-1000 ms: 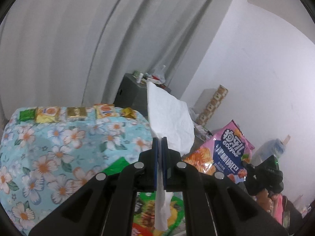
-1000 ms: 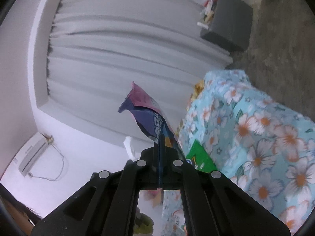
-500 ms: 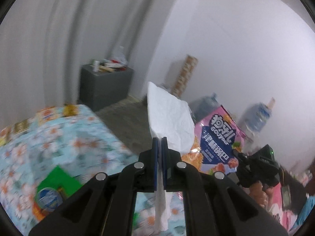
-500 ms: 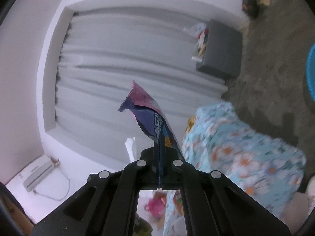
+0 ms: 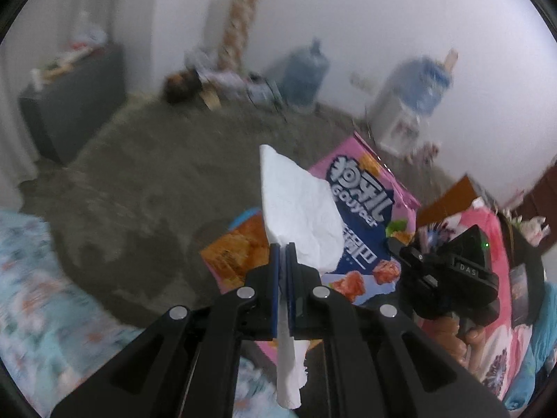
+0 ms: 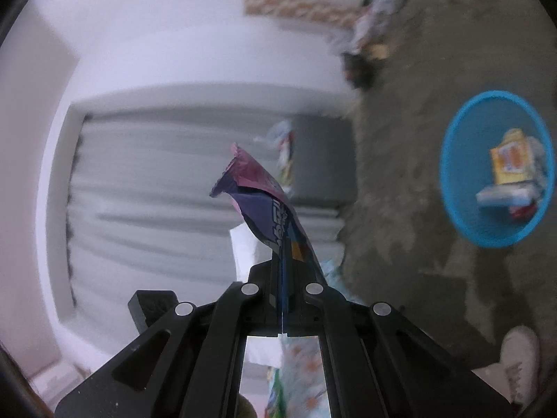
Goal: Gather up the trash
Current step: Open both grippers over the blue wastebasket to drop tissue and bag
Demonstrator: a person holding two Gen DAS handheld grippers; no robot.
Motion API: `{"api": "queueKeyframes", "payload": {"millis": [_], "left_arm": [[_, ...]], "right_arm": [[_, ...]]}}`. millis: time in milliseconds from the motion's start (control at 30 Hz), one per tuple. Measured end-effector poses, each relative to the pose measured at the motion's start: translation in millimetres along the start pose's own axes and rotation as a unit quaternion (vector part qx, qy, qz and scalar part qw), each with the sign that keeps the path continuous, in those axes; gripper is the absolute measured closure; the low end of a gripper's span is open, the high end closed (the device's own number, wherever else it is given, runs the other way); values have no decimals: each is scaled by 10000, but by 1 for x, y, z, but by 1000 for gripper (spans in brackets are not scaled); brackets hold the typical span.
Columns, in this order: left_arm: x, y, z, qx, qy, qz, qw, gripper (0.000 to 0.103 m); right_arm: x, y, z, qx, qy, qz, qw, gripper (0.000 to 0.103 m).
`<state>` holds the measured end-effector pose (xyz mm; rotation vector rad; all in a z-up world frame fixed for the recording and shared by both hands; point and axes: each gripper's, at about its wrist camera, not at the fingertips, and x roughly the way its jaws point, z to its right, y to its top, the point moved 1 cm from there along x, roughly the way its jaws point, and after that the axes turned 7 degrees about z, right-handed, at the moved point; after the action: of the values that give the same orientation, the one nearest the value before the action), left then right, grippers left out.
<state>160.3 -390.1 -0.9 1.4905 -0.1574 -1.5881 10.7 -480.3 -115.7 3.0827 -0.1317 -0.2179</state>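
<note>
**Both claws carrying trash above the grey floor**

We are gripping a white tissue (image 5: 299,205) in the left gripper (image 5: 285,254). Its blue pads are clenched on the sheet, which is standing up past the fingertips in a crumpled fan while a twisted tail is hanging down between the black finger arms toward the camera.

We are gripping a pink and blue snack bag (image 6: 264,195) in the right gripper (image 6: 282,271). That claw is pinched fully together on the bag's edge, and the bag is sticking out beyond the fingertips with its crimped end farthest away. In the left wrist view the same bag (image 5: 362,216) is showing its printed face just right of the tissue and behind it, with the right gripper's black body (image 5: 449,271) at its right edge and a hand (image 5: 459,338) below that.

We are seeing a round blue bin (image 6: 452,146) on the grey floor (image 6: 417,237) at the right of the right wrist view, well apart from the bag. Several packets are lying inside it, a yellow one (image 6: 511,160) among them.

The flowered blue cloth (image 5: 38,299) is sitting at the near left in the left wrist view, blurred. Far across the floor, a grey cabinet (image 5: 76,97) is standing at the left, and two water bottles (image 5: 306,73) are standing against the white wall.
</note>
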Motion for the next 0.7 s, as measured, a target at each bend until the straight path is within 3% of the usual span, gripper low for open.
{"api": "queueKeyframes", "payload": {"millis": [300,333,367,433,467,500,567,700], "left_arm": [[164,7,9,106,129,-962,9952,99],[175,6,8,124,131,-1048,9943,94],[196,2,5,133,187,-1275,9916,80],[223,-7,-3,86,358,-1613,9862,60],[233,-10,-6,83,445,-1719,9841,57],[239,-13,-7,95,528,-1802,9822,55],[244,-17,-9,102,654,-1884,9799,49],[232,-14,-7,270,731,-1745,9816,43]], "right_arm": [[29,45,105,703,-839,423,9931,101],[34,49,121,739,-1023,482,9908,100],[34,53,131,751,-1205,508,9886,98],[42,55,156,853,-1713,506,9802,79],[46,56,170,827,-2087,459,9734,65],[48,57,179,787,-2403,441,9665,60],[48,53,191,761,-2978,354,9509,60],[38,47,180,484,-3066,430,9496,51]]}}
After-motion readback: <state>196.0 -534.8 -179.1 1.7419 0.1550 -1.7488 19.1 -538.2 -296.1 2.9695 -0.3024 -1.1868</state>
